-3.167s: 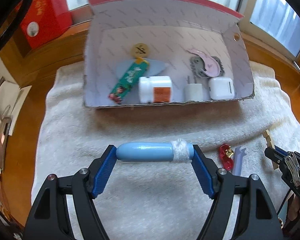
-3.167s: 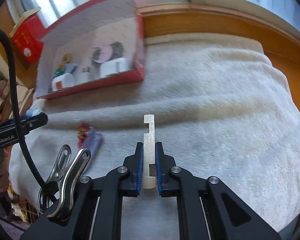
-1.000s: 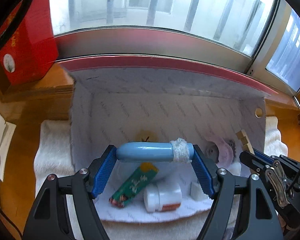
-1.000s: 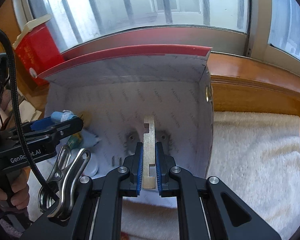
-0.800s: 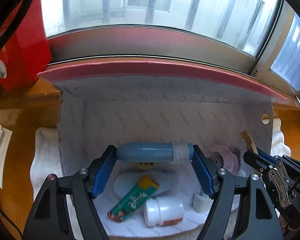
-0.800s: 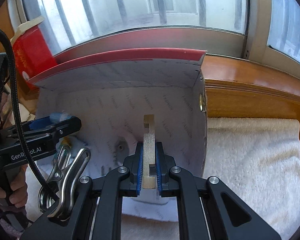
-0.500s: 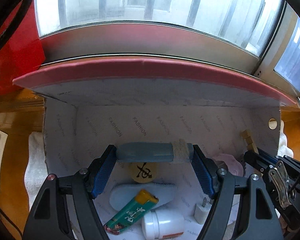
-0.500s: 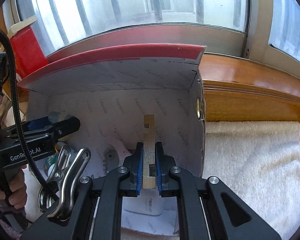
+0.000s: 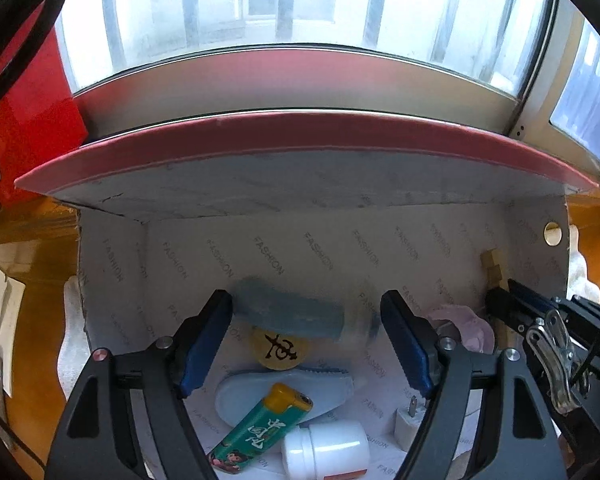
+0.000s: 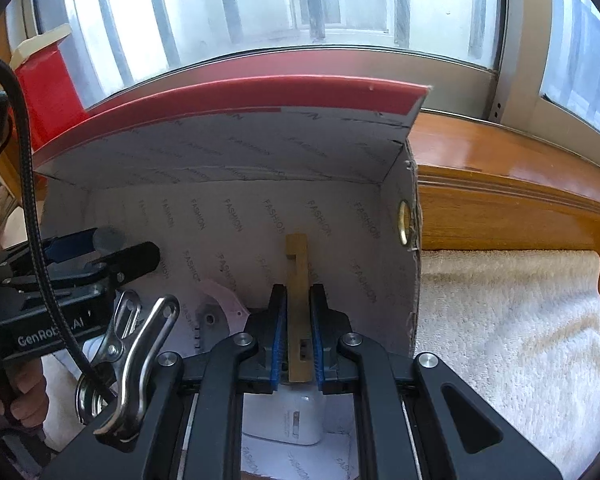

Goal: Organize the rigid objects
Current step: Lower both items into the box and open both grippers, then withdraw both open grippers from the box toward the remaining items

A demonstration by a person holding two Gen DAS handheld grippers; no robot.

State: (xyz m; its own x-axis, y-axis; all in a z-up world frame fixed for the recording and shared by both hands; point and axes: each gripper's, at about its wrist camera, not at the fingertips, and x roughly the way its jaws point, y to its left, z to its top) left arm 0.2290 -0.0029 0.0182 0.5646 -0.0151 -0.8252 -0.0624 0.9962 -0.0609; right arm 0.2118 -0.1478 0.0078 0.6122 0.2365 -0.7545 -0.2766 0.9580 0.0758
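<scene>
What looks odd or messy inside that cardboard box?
The blue tube is blurred and tilted between the left gripper's open jaws, apparently mid-drop. Below, the green lighter lies askew across a pale blue piece.

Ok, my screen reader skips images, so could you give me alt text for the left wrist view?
The left hand-held gripper is open inside a cardboard box, with a blurred blue tube falling loose between its fingers. Below lie a lighter, a white bottle, a round token and a plug; the right hand-held gripper enters from the right holding a wooden piece.
</scene>
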